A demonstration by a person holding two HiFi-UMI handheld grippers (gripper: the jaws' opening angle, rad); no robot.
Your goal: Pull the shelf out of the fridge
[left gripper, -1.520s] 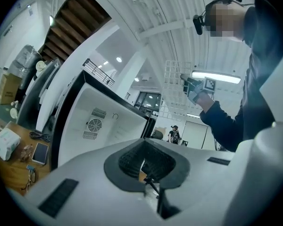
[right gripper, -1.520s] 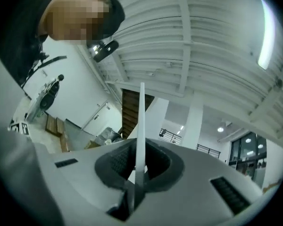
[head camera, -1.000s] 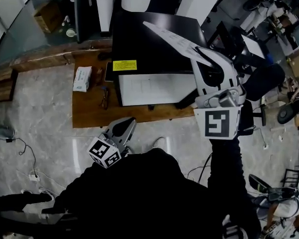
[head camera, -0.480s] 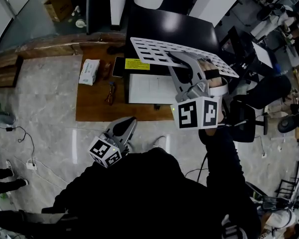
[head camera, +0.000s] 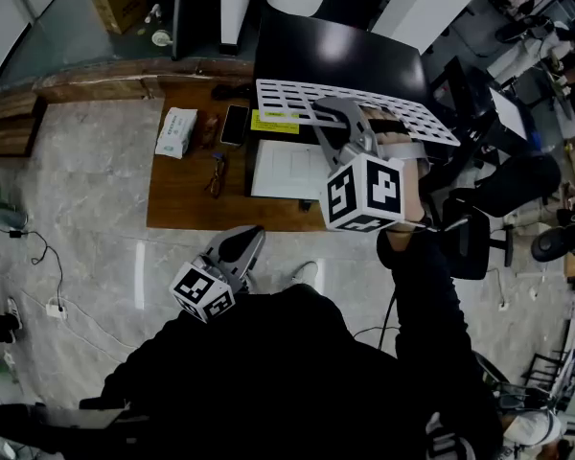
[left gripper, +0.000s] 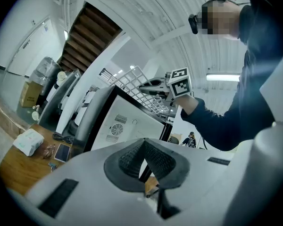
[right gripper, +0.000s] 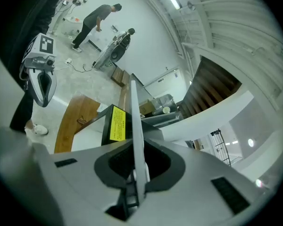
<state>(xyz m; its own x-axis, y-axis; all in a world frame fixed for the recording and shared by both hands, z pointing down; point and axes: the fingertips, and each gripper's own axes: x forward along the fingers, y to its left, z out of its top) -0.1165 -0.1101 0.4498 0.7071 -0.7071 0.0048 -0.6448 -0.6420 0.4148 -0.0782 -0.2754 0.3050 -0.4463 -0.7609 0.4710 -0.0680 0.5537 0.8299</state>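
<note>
The black fridge (head camera: 345, 46) stands on a low wooden surface (head camera: 177, 199) on the marble floor. The white perforated shelf (head camera: 287, 99) is out of the fridge, held roughly level in the air above its top and front edge. The right gripper (head camera: 328, 115) has its jaws clamped on the shelf's near edge. The left gripper (head camera: 249, 236) hangs low by the person's body, jaws together and empty. A tissue pack (head camera: 176, 130), a phone (head camera: 235, 123) and glasses (head camera: 216, 175) lie on the surface left of the fridge.
</note>
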